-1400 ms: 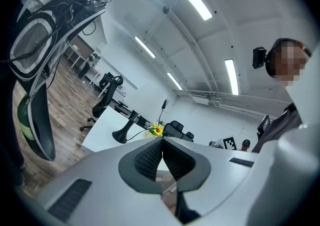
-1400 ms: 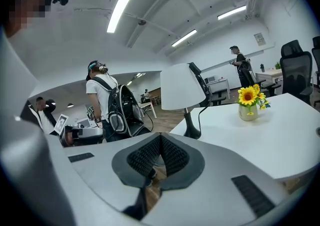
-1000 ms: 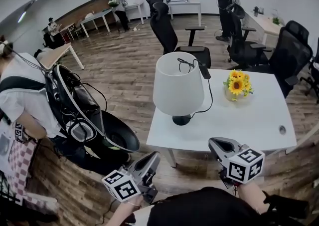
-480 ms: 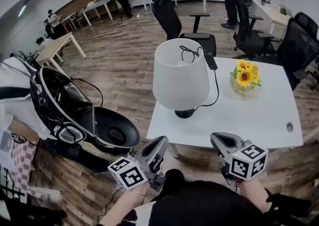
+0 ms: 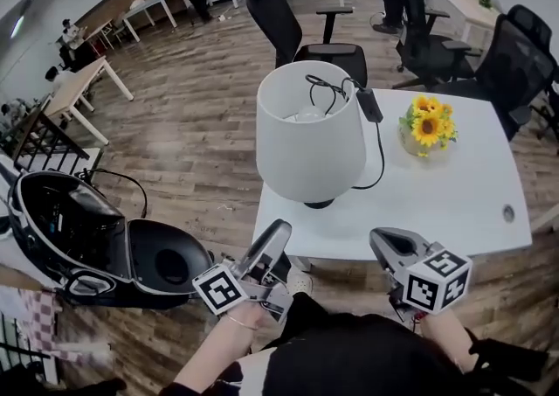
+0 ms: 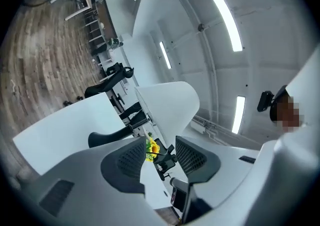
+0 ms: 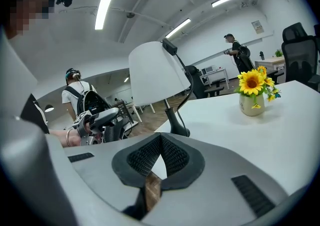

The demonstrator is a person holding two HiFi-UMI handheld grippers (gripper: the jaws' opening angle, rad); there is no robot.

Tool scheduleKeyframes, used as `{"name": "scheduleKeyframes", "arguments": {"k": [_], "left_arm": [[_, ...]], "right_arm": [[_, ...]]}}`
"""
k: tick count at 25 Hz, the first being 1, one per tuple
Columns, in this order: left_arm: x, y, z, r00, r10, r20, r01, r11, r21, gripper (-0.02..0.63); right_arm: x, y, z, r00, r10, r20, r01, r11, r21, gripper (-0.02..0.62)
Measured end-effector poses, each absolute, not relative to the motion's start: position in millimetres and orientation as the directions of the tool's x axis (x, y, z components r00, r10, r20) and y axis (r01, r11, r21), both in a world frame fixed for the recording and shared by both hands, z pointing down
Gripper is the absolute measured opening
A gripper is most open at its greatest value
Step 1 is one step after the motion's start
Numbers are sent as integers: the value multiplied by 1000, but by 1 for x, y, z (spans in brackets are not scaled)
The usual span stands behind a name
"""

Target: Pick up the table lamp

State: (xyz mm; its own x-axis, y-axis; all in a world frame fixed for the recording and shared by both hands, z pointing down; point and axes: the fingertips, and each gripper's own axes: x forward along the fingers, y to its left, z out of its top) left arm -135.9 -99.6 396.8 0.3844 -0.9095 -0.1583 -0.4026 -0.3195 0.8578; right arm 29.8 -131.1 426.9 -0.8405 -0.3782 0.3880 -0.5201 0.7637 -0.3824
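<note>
The table lamp has a white shade (image 5: pixel 310 136) on a black foot (image 5: pixel 319 204) and stands near the front left corner of the white table (image 5: pixel 454 202). A black cable (image 5: pixel 381 154) hangs from the shade. My left gripper (image 5: pixel 278 233) is just below the table's front edge, left of the lamp and rolled onto its side. Its jaws have just been opening, and in the left gripper view (image 6: pixel 160 152) they stand apart with nothing between them, the shade (image 6: pixel 167 108) beyond. My right gripper (image 5: pixel 381 242) is shut and empty at the front edge, right of the lamp; in the right gripper view (image 7: pixel 161 137) the shade (image 7: pixel 157 73) is ahead.
A vase of sunflowers (image 5: pixel 426 128) stands on the table behind and right of the lamp. A black power adapter (image 5: pixel 369 106) lies by the shade. Office chairs (image 5: pixel 288 18) stand behind the table. A black open hard-shell pack (image 5: pixel 96 241) is at the left on the wooden floor.
My left gripper has moved right toward the table's front left corner and rolled over. The black pack at the left has slid lower and further left. The right gripper has sunk slightly.
</note>
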Motion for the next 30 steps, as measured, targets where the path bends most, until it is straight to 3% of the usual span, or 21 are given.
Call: {"name": "scheduleKeyframes", "arguments": {"k": [3, 10, 21, 24, 30], "left_arm": [[-138, -114, 393, 401, -892, -207, -344, -356, 869, 178], [-142, -141, 386, 408, -868, -283, -241, -401, 884, 249], [-142, -154, 374, 399, -836, -376, -153, -465, 872, 253], [-140, -154, 373, 399, -834, -382, -157, -473, 867, 244], [-140, -154, 365, 385, -822, -419, -140, -501, 854, 143]], "right_arm": [[24, -137, 431, -836, -382, 393, -528, 755, -389, 12], [16, -150, 438, -828, -388, 406, -543, 738, -402, 12], [15, -158, 444, -819, -395, 416, -556, 723, -409, 12], [15, -159, 445, -819, -395, 417, -557, 723, -410, 12], [16, -161, 442, -821, -396, 412, -555, 724, -409, 12]]}}
